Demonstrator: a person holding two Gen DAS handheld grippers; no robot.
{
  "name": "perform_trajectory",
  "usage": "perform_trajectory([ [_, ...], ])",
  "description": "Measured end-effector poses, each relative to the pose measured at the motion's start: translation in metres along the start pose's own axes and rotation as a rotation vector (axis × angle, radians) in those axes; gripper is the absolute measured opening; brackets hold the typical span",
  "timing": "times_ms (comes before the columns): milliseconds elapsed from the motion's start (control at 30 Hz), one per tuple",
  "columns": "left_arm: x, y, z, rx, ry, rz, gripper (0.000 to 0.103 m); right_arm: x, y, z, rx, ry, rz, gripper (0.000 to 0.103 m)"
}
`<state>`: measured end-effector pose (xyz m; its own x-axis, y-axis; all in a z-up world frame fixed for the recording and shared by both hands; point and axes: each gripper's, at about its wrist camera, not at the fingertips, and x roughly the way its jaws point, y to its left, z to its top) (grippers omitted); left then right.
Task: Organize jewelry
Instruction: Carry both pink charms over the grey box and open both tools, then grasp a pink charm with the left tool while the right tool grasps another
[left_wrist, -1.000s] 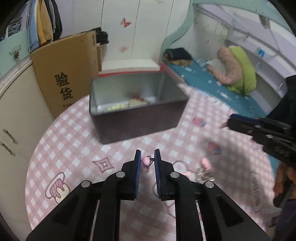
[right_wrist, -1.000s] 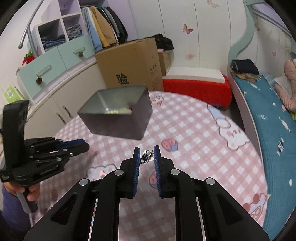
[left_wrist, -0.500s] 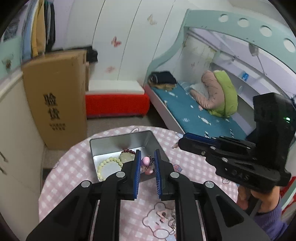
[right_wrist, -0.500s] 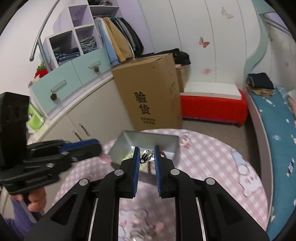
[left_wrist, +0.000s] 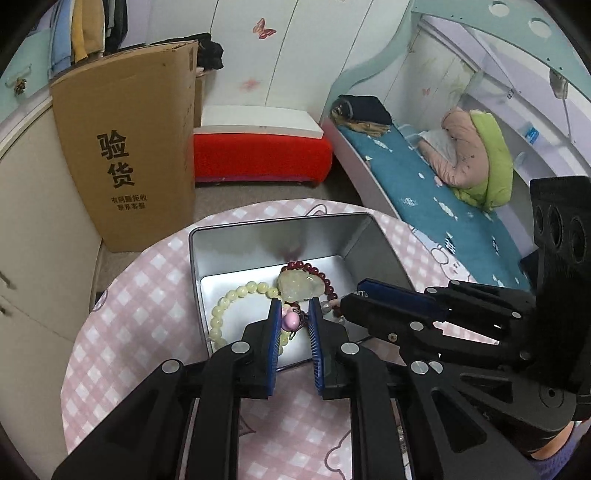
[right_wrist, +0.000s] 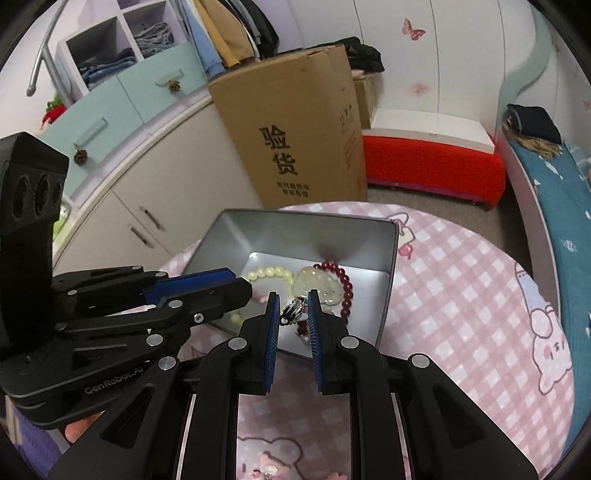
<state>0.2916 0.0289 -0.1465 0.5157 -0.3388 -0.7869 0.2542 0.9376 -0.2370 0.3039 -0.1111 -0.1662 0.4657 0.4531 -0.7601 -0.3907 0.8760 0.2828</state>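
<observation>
On the pink checked table (left_wrist: 140, 295), the left gripper (left_wrist: 294, 323) pinches a pink bead charm (left_wrist: 290, 322) and the right gripper (right_wrist: 292, 312) pinches a silver charm (right_wrist: 291, 310) above the tin box (right_wrist: 392, 258), so let go gently, low inside.

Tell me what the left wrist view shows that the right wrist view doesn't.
Only the left wrist view shows the pink bead charm in the left gripper and the green pillow. Only the right wrist view shows the silver charm in the right gripper and the teal drawers. Both show the metal tin, bracelets and cardboard box.
</observation>
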Motion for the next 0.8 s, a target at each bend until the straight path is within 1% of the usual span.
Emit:
perform_trajectory([
  [200,-0.002,-0.002,-0.001,0.0,0.005,0.005,0.015,0.0,-0.001,-0.003,0.011,0.003,0.013,0.017],
  [267,-0.004,-0.002,-0.002,-0.011,-0.001,0.012,0.022,-0.002,-0.003,-0.004,0.025,-0.001,0.016,0.017],
  [333,-0.007,0.002,0.0,-0.031,-0.018,0.018,0.037,-0.004,-0.007,-0.004,0.037,-0.005,0.021,0.018],
  [400,-0.014,0.004,-0.001,-0.046,-0.034,0.008,0.045,-0.008,-0.012,-0.003,0.048,-0.012,0.037,0.018],
  [467,-0.02,0.003,-0.001,-0.049,-0.051,0.007,0.047,-0.014,-0.012,-0.003,0.056,-0.026,0.045,0.018],
  [500,-0.024,0.002,-0.001,-0.046,-0.058,0.01,0.048,-0.019,-0.012,-0.004,0.057,-0.039,0.047,0.021],
  [533,-0.028,0.0,-0.002,-0.045,-0.068,0.009,0.049,-0.024,-0.012,-0.004,0.06,-0.051,0.042,0.028],
  [567,-0.033,-0.001,-0.002,-0.047,-0.079,0.008,0.049,-0.031,-0.013,-0.006,0.065,-0.068,0.03,0.032],
  [600,-0.04,-0.002,-0.004,-0.052,-0.096,0.009,0.053,-0.037,-0.013,-0.008,0.066,-0.084,0.026,0.042],
  [633,-0.047,-0.003,-0.006,-0.054,-0.115,0.012,0.059,-0.046,-0.014,-0.011,0.063,-0.103,0.029,0.047],
  [667,-0.053,-0.004,-0.009,-0.052,-0.132,0.02,0.061,-0.054,-0.014,-0.015,0.059,-0.113,0.022,0.048],
  [733,-0.065,-0.011,-0.018,-0.031,-0.168,0.054,0.062,-0.068,-0.014,-0.025,0.041,-0.141,-0.024,0.053],
  [800,-0.072,-0.017,-0.028,-0.013,-0.179,0.069,0.062,-0.08,-0.017,-0.039,0.036,-0.153,-0.049,0.056],
])
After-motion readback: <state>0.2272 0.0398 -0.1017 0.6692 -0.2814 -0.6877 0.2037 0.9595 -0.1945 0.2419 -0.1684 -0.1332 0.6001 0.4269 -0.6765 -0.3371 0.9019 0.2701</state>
